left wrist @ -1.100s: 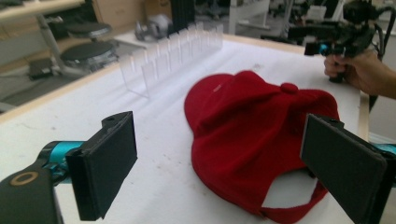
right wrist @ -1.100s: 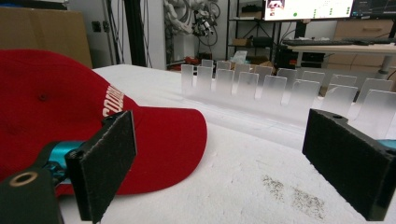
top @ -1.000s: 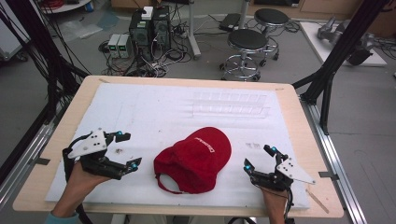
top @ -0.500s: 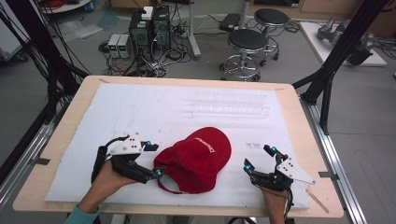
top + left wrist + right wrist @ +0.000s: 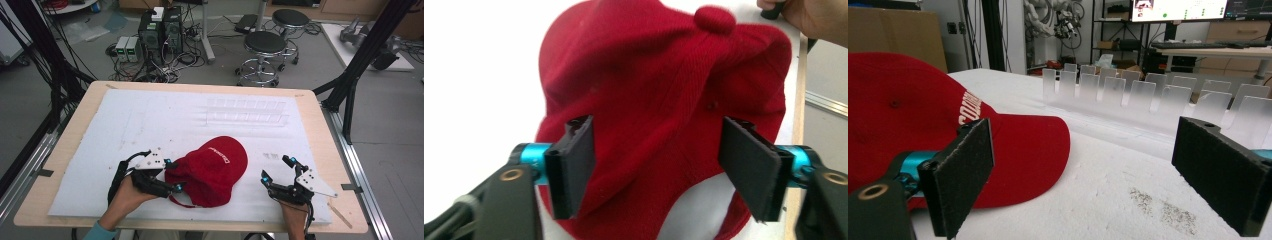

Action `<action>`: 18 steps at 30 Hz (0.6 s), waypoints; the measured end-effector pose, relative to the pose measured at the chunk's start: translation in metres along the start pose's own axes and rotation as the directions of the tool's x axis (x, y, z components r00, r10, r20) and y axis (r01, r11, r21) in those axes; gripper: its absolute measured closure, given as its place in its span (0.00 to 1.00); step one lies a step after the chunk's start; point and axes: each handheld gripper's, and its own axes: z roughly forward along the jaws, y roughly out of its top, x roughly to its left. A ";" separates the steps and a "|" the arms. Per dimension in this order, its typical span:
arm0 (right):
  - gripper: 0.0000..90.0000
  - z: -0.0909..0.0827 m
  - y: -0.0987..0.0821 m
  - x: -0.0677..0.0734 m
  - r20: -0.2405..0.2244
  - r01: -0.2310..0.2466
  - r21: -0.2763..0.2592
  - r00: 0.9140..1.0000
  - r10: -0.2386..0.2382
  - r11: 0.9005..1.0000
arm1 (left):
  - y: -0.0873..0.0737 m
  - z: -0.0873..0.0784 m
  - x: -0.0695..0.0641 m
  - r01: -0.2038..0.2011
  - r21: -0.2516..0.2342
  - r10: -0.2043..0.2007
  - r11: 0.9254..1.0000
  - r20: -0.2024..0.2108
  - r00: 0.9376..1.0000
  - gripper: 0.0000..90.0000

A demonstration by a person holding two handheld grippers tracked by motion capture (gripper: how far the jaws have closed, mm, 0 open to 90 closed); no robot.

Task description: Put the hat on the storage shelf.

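From above, your left gripper (image 5: 171, 176) sits at the back edge of the red cap (image 5: 212, 169), which lies on the white sheet (image 5: 150, 125) covering the counter (image 5: 325, 145), near the front edge and roughly midway between your hands. Your left gripper view adds what the high view cannot: the fingers (image 5: 571, 172) are spread wide on either side of the cap's rear, not closed on the cloth, with the crown button (image 5: 714, 19) at the top and your other hand (image 5: 819, 20) in the far corner. Your right gripper (image 5: 277, 175) rests well apart from the cap, to its right, fingers (image 5: 960, 175) open with nothing between them. Its view shows the brim (image 5: 1023, 150) lying flat on the sheet and white lettering (image 5: 970, 112) on the front, plus a clear plastic rack (image 5: 1148, 95) of upright tabs beyond. From above, the cap's long axis runs diagonally, brim toward the far right, back opening toward your left hand (image 5: 122, 200).
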 end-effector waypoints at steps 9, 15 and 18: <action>0.10 0.000 0.000 0.000 0.002 0.002 0.000 1.000 -0.002 1.000 | -0.001 0.005 0.004 0.011 0.004 -0.011 1.000 -0.029 1.000 0.63; 0.10 0.000 0.000 0.001 0.003 0.000 0.002 1.000 0.000 1.000 | -0.002 0.005 0.006 -0.002 -0.017 0.001 1.000 -0.037 0.999 0.79; 0.10 0.000 0.000 0.000 0.003 0.005 0.000 1.000 -0.005 1.000 | -0.002 0.003 0.008 -0.020 -0.037 0.019 0.999 -0.028 0.999 0.84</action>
